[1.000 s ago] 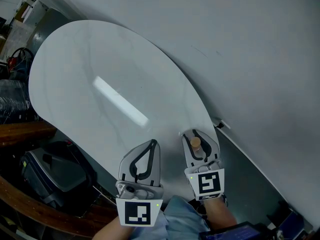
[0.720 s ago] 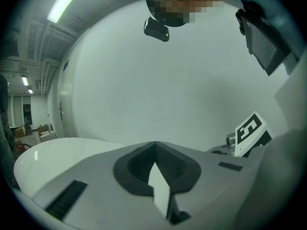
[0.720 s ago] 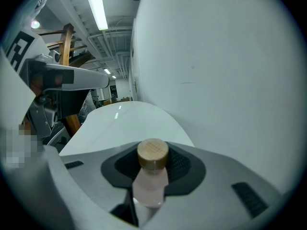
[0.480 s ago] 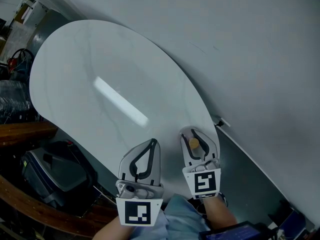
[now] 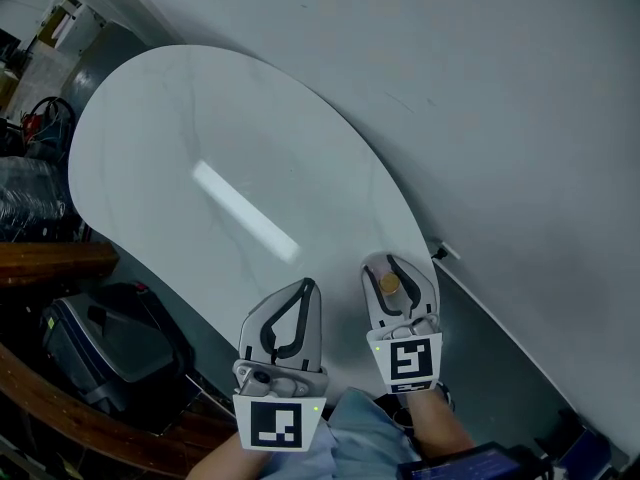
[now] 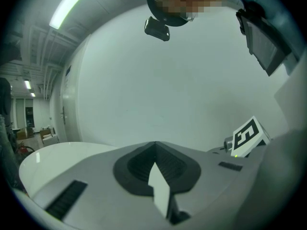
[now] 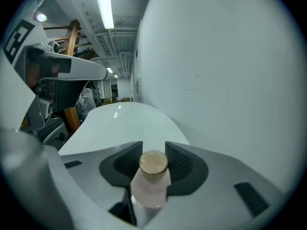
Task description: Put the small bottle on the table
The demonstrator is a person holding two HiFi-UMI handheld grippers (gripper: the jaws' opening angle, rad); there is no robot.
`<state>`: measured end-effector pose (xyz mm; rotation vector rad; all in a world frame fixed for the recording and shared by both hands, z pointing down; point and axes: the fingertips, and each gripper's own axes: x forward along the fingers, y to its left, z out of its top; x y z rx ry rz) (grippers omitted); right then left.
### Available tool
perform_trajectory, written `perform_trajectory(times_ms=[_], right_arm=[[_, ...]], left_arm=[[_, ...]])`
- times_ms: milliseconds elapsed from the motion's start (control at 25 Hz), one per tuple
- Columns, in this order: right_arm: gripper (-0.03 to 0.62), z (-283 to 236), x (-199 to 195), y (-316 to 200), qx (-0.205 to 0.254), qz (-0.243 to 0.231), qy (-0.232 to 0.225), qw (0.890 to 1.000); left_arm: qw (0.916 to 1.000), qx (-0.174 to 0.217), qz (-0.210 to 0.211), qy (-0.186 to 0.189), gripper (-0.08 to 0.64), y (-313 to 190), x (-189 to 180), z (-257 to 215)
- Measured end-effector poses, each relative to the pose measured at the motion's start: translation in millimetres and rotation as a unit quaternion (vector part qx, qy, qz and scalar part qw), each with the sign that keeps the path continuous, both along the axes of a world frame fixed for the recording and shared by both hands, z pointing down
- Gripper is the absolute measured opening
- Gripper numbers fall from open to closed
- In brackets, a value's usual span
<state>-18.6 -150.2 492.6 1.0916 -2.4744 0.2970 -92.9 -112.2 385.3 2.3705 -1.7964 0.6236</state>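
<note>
the small bottle (image 7: 149,186) stands upright between the jaws of the right claw (image 7: 153,152), at the near rim of the pale oval surface (image 5: 200,148), about 5 o'clock in the head view. that claw's jaws are opening. the ribbed pads flank the bottle's neck at 3 and 9 o'clock and look to be easing off it, not pressing. whether its base already rests on the surface is hidden by the claw body, though it looks low enough.

handling, as a judgement: the bottle looks light, with a stiff, smooth, pale pink body, probably glass or hard plastic, so it could be slippery and might chip or roll if tipped. it is narrow and taller than wide, and it sits close to the rim, so a knock from a withdrawing jaw could topple it off. the wooden stopper (image 7: 153,163) is rougher, but it could pull loose. the safer hold is on the shoulder or upper body, just under the stopper, squeezed squarely from both sides.

the left claw (image 6: 154,145) sits at 9 o'clock of the right one, its jaws closed tip to tip on nothing.

count: one small bottle, one stopper, two claws, one surface.
</note>
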Motion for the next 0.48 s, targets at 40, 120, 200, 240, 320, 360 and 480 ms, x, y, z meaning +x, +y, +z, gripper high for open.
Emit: perform_trajectory(times_ms=[40, 120, 200, 240, 320, 360, 480], right_arm=[[0.144, -5.6, -1.1, -2.4, 0.014, -0.002, -0.003, 1.000], [0.144, -21.9, -4.2, -7.2, 0.055, -0.014, -0.006, 0.998], [0.144, -39.0, -7.2, -9.0, 0.079, -0.018, -0.013, 0.997], [0.144, -48.1, -8.6, -9.8, 0.088, -0.016, -0.024, 0.996], [0.143, -65.6, -10.4, -10.8, 0.101, -0.011, -0.045, 0.994], [0.138, -73.5, -11.1, -10.9, 0.109, -0.011, -0.051, 0.993], [0.080, -95.9, -13.5, -9.5, 0.130, -0.015, -0.072, 0.989]], left_arm=[[0.9999, 0.003, -0.008, 0.007, 0.003, -0.3, -1.9, -1.3], [0.9980, 0.008, -0.045, 0.043, 0.003, 0.2, -7.8, -4.3], [0.9951, 0.017, -0.069, 0.068, 0.003, -0.6, -12.9, -9.7], [0.9944, 0.022, -0.073, 0.073, 0.003, -1.7, -14.6, -13.0], [0.9926, 0.034, -0.081, 0.084, 0.003, -4.3, -17.1, -20.3], [0.9915, 0.043, -0.084, 0.089, 0.003, -5.6, -18.2, -24.5], [0.9887, 0.069, -0.089, 0.099, 0.003, -8.4, -21.4, -37.7]])
